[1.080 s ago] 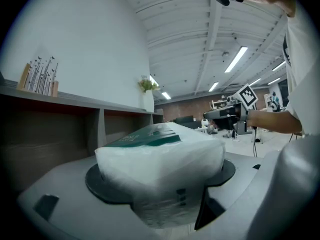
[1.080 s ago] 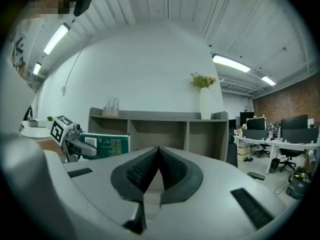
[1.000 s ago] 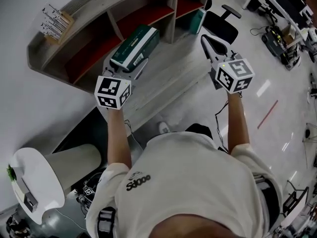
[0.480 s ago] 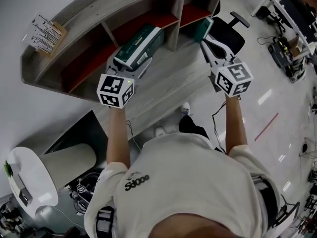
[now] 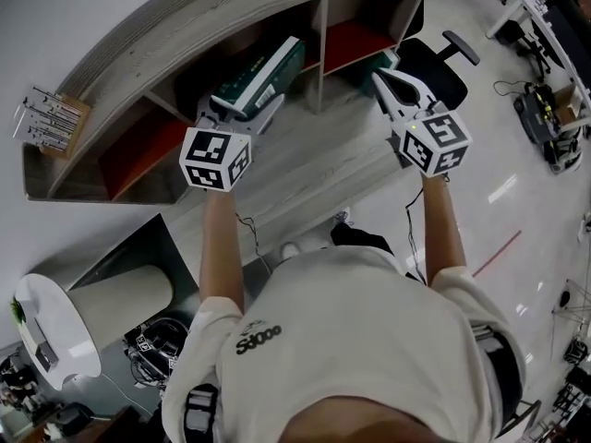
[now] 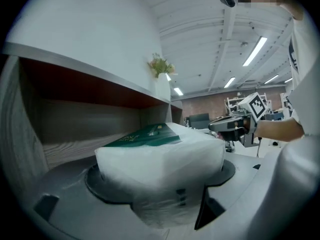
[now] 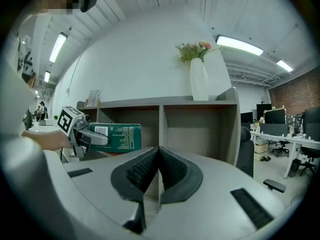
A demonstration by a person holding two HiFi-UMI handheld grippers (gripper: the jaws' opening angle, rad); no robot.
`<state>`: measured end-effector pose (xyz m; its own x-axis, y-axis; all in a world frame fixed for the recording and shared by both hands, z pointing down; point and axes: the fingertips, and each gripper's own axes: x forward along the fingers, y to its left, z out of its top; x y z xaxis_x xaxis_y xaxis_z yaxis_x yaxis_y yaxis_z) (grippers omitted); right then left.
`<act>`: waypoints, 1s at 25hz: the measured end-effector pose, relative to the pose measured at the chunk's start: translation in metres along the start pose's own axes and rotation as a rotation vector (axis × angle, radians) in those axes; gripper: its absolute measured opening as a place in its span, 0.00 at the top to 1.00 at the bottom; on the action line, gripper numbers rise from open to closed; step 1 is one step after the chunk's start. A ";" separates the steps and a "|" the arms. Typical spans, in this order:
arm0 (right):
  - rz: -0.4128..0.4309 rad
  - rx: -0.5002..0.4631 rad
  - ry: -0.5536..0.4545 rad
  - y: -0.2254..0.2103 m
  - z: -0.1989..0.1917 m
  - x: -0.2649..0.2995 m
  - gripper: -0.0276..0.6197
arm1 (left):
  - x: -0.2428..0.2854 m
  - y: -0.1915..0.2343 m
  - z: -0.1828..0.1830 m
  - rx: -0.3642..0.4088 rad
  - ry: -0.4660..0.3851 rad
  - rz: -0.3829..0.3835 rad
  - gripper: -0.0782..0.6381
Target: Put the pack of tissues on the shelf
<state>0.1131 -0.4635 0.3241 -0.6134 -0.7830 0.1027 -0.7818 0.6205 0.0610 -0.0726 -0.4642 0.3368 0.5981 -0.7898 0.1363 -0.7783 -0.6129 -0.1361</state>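
Note:
The pack of tissues [image 5: 261, 74], green on top and wrapped in clear white plastic, is held in my left gripper [image 5: 242, 111], which is shut on its near end. Its far end reaches into the mouth of the middle compartment of the wooden shelf [image 5: 185, 28]. In the left gripper view the pack [image 6: 160, 151] fills the space between the jaws, with the compartment's floor and red back ahead. My right gripper [image 5: 386, 83] is shut on nothing, in front of the right compartment. The right gripper view shows the pack [image 7: 119, 136] level with the shelf [image 7: 161, 105] opening.
A white vase with flowers [image 7: 198, 81] stands on top of the shelf, and a small holder with papers [image 5: 51, 118] lies at its left end. A black office chair [image 5: 434, 61] stands right of the shelf. A white round stand [image 5: 51, 335] is at lower left.
The person has stepped closer to the shelf. The left gripper has carried the pack forward until its end reaches the middle compartment. The right gripper stayed shut and moved along.

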 end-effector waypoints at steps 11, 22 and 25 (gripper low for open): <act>0.049 0.027 0.042 -0.039 -0.031 0.036 0.95 | 0.087 0.045 -0.030 -0.093 0.108 -0.027 0.32; 0.032 0.054 0.068 -0.043 -0.043 0.039 0.95 | 0.092 0.056 -0.041 -0.155 0.131 0.002 0.32; 0.031 0.050 0.072 -0.036 -0.043 0.036 0.95 | 0.083 0.054 -0.041 -0.170 0.116 0.025 0.31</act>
<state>0.1241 -0.5119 0.3683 -0.6290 -0.7574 0.1750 -0.7685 0.6398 0.0068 -0.0728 -0.5621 0.3815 0.5595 -0.7909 0.2481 -0.8198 -0.5721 0.0249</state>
